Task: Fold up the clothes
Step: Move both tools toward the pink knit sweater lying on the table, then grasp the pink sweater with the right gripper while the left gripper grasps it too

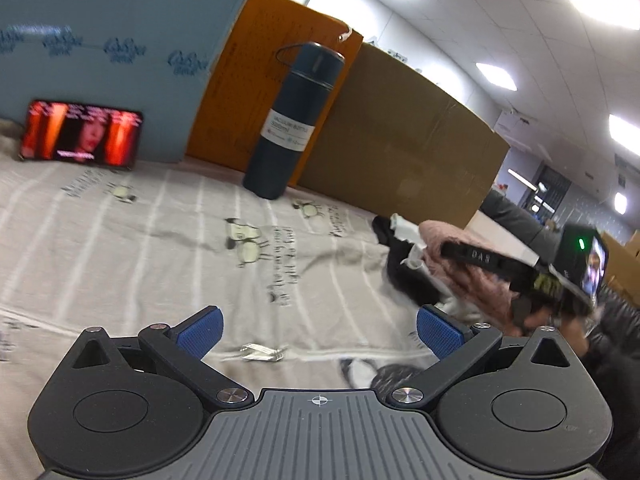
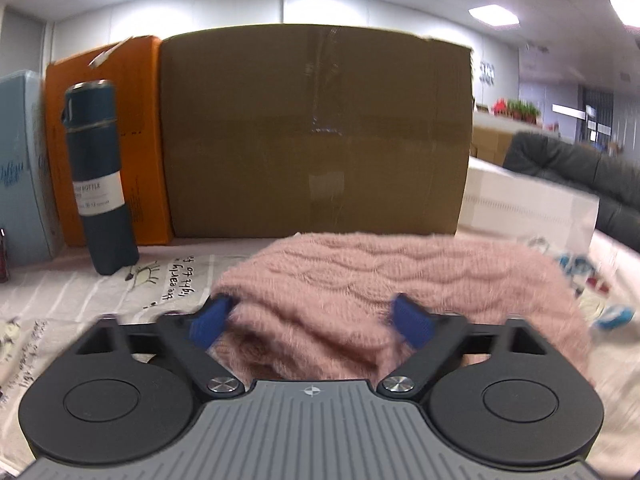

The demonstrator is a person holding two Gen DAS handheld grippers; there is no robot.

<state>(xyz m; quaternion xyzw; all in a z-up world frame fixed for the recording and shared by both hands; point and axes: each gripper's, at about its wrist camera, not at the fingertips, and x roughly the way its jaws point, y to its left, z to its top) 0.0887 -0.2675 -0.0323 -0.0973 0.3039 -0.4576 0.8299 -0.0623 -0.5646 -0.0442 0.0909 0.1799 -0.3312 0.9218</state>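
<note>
Taking the dark blue bottle as the marker, a lit phone screen stands far to its left, propped against a pale blue box. Directly behind the bottle is an orange box, and a large brown cardboard box sits to the bottle's right. All of this rests on a surface covered by a grey striped sheet printed with small cartoon figures and handwriting.

In the left wrist view, the left tongs hang released over the sheet in front of the bottle, blue pads spread wide with nothing between them.

Further right of the bottle lies the pink fuzzy sweater, bunched in a soft heap in front of the brown box, with dark clothing just beside it on the bottle's side. The right tongs are spread open around the near edge of the sweater, the pads pressing into the pile on either side but not clenched on it. At the far right of the bottle, past the sweater, stand a white box and a dark sofa.
</note>
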